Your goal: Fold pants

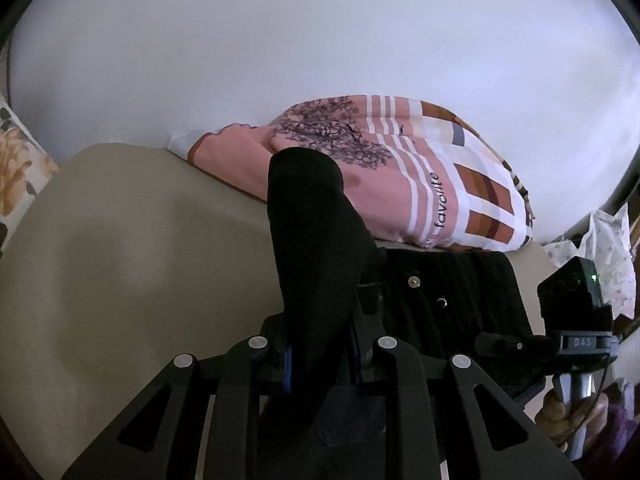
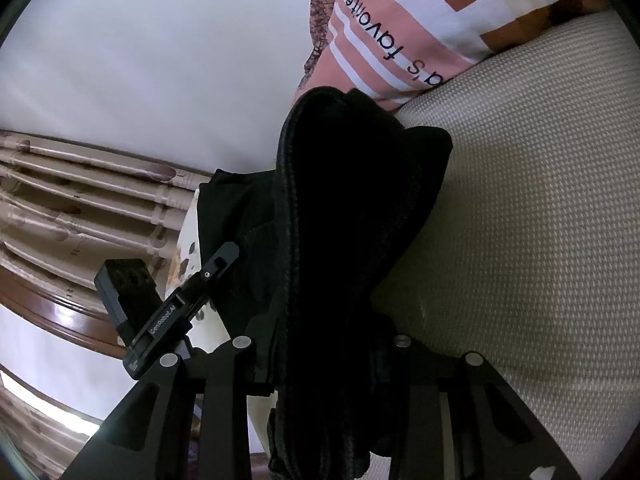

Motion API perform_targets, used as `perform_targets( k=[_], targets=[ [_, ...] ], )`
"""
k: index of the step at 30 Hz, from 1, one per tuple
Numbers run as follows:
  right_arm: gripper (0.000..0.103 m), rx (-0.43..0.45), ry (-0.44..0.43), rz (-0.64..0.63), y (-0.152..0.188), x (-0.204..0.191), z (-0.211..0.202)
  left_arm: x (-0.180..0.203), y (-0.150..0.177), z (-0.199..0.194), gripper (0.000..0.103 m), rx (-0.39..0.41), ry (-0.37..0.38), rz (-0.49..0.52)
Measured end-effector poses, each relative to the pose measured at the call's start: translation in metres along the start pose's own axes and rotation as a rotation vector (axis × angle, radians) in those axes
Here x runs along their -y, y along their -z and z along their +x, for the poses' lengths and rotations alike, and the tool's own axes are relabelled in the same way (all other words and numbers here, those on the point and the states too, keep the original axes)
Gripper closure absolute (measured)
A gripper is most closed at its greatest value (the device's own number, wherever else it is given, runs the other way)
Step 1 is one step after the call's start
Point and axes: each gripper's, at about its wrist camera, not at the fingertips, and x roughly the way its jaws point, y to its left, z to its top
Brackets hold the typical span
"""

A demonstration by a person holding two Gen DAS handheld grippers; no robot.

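The black pants lie partly on the beige bed surface, their waistband with metal snaps showing in the left wrist view. My left gripper is shut on a raised fold of the black fabric, which stands up between its jaws. My right gripper is shut on a thick bunch of the same pants, lifted off the bed. The right gripper also shows in the left wrist view at the far right, and the left gripper shows in the right wrist view.
A pink, white and brown printed pillow lies just behind the pants; it also shows in the right wrist view. A white wall is behind. A floral cushion sits far left. Curtains hang left.
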Motion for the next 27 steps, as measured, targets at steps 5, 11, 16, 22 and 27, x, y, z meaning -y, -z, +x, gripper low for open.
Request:
perform_targets(
  k=[5,11,16,22,27],
  targets=[
    [0.073,0.003,-0.004,0.01,0.003,0.004,-0.003,-0.008,0.0,0.009,0.082,-0.011,0.001,-0.018],
    [0.073,0.004,0.004,0.012,0.006,0.007,-0.008,-0.017,0.004,0.015,0.082,-0.014,-0.005,-0.031],
    [0.073,0.008,0.027,0.015,0.005,0.008,-0.006,-0.021,0.009,0.02,0.082,-0.017,-0.02,-0.03],
    [0.073,0.015,0.105,-0.026,0.003,0.006,-0.005,-0.027,0.017,0.027,0.081,-0.008,-0.043,-0.026],
    [0.073,0.038,0.198,-0.103,0.006,-0.003,0.001,-0.035,0.021,0.031,0.077,0.003,-0.053,-0.055]
  ],
)
